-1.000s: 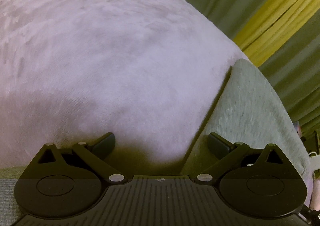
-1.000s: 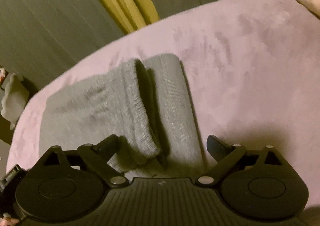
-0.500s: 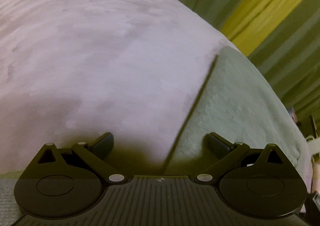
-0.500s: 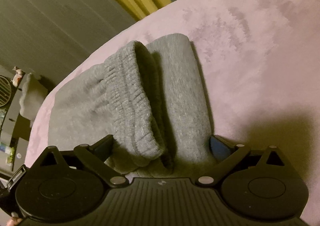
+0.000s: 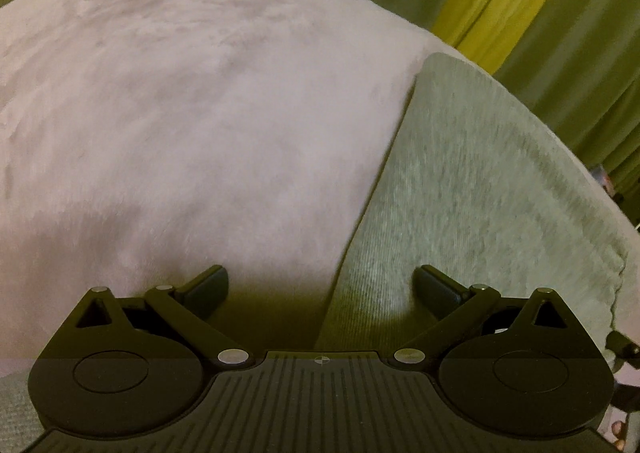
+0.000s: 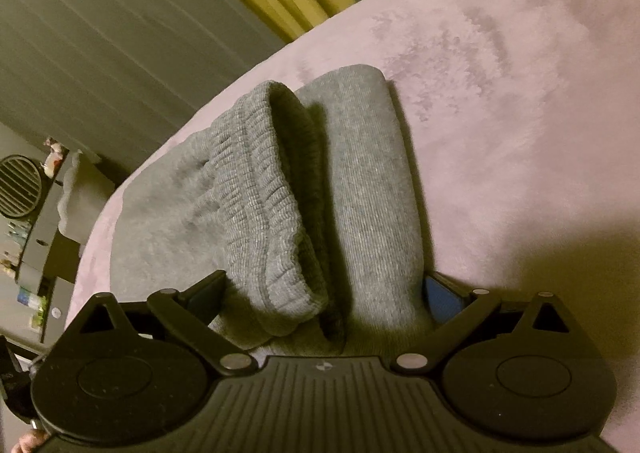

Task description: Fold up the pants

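Pants (image 6: 352, 189), grey and partly folded, lie on a pale pink plush blanket (image 6: 520, 113). The right hand-held gripper (image 6: 324, 293) has its jaws spread wide around the ribbed waistband (image 6: 264, 189) end. The left hand-held gripper (image 5: 320, 285), jaws apart, straddles the pants' (image 5: 480, 189) straight edge.

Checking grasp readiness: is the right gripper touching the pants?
Touching. The right wrist view shows the right gripper open, its fingers pressed against both sides of the bunched grey pants.
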A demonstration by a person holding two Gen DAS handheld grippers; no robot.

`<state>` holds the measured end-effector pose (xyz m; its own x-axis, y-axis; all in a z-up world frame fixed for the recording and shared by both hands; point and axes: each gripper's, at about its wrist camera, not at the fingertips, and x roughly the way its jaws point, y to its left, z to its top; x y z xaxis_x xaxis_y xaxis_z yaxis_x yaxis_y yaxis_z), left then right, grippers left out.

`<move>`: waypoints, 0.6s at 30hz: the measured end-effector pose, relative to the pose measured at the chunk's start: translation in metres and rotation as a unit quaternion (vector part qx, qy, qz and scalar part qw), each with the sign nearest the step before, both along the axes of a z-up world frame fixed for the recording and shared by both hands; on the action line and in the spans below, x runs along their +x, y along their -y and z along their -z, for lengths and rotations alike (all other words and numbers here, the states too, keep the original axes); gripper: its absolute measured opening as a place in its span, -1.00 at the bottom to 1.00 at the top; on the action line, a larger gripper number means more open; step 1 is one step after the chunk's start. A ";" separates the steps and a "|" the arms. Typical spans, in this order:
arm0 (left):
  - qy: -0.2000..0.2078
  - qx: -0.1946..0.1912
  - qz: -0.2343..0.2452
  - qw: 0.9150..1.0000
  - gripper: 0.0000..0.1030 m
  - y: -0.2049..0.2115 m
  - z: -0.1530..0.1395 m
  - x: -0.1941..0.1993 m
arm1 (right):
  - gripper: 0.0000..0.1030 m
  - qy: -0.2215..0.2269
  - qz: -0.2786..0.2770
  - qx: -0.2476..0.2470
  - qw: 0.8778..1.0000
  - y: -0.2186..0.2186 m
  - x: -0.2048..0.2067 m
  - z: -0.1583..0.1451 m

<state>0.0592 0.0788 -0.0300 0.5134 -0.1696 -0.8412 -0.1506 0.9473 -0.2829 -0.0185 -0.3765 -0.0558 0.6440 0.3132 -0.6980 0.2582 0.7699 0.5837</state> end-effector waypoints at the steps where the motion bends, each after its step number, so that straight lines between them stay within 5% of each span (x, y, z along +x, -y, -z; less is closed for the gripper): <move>1: -0.001 0.004 0.001 1.000 1.00 0.002 0.000 0.001 | 0.93 0.004 0.001 0.003 1.000 0.001 0.000 0.002; 18: -0.008 0.025 -0.002 1.000 1.00 0.009 0.003 0.005 | 0.93 0.049 0.001 0.006 0.999 -0.002 -0.001 0.009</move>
<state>0.0643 0.0698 -0.0329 0.5007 -0.1254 -0.8565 -0.1585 0.9594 -0.2332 -0.0194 -0.3744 -0.0643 0.7100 0.3199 -0.6274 0.2003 0.7623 0.6154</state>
